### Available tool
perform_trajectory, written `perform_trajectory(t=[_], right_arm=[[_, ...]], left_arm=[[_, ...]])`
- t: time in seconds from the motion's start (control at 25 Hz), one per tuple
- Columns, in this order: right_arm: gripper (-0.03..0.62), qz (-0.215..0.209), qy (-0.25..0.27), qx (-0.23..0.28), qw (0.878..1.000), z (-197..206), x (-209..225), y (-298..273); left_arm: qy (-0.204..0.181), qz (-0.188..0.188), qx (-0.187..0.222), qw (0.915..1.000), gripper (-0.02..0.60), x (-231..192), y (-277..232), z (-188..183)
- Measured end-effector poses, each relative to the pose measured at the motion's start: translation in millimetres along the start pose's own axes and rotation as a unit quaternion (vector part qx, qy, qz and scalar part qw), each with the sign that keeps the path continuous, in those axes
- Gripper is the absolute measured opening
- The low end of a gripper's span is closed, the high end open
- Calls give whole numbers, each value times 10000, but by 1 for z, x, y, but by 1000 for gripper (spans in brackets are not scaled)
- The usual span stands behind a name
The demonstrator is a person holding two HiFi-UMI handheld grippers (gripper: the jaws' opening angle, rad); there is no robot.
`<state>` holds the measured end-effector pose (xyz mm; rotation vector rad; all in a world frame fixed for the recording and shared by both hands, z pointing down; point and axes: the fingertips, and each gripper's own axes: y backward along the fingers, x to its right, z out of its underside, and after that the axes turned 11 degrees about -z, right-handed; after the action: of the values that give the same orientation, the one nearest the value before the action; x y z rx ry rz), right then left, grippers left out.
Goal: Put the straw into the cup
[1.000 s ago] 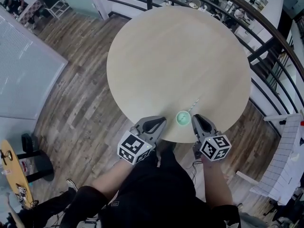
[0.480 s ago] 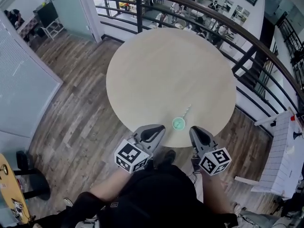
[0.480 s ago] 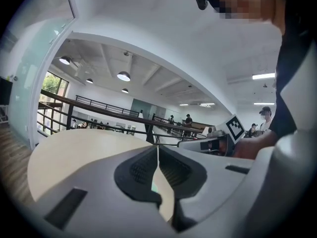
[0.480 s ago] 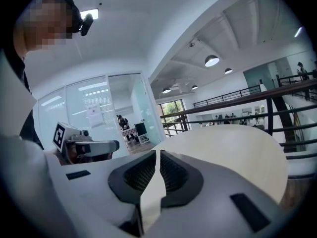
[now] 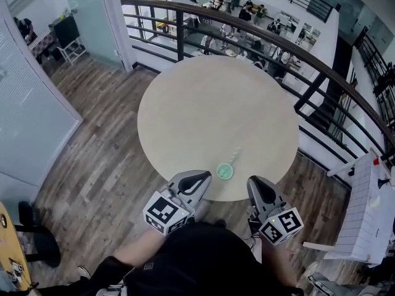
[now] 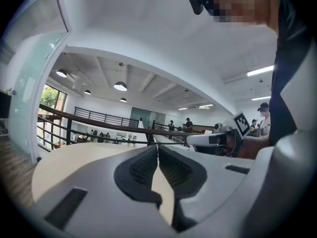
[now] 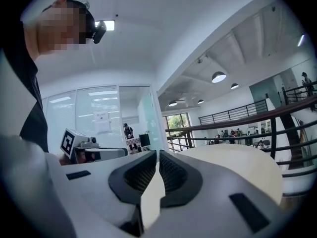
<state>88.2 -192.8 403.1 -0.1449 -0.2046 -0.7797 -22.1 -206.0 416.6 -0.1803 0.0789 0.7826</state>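
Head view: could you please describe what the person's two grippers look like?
The left gripper and right gripper are light grey shells with black ribbed pads on tapering tongs. Each carries a white cube printed with black square markers. The person wears black clothing.

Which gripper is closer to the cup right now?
Left. The left gripper sits just left of the cup; the right gripper is farther off, to the cup's right.

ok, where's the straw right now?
Head view: the straw lies on the round table, just beyond and right of the green cup, near the table's near edge.
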Motion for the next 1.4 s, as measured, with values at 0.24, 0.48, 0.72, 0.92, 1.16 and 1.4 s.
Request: perform_trajectory(t=[0.24,0.48,0.72,0.92,1.16,1.4], right_arm=[[26,-86,195,327,9992,-30,-5,34],[22,-116,303,384,9987,-37,4,51],[21,-275,357,369,9983,-38,2,58],[21,-339,361,402,9980,-39,2,62],[21,-354,307,396,9981,-36,0,64],[21,-345,300,417,9981,-36,0,64]], left_arm=[[-133,-212,213,9995,15,16,3,-20],[-239,-441,214,9985,15,23,6,-27],[-305,-535,215,9979,15,33,5,-27],[-346,-500,284,9977,15,45,5,-32],[-326,-519,227,9979,15,46,7,-28],[-339,-498,227,9979,15,46,6,-28]])
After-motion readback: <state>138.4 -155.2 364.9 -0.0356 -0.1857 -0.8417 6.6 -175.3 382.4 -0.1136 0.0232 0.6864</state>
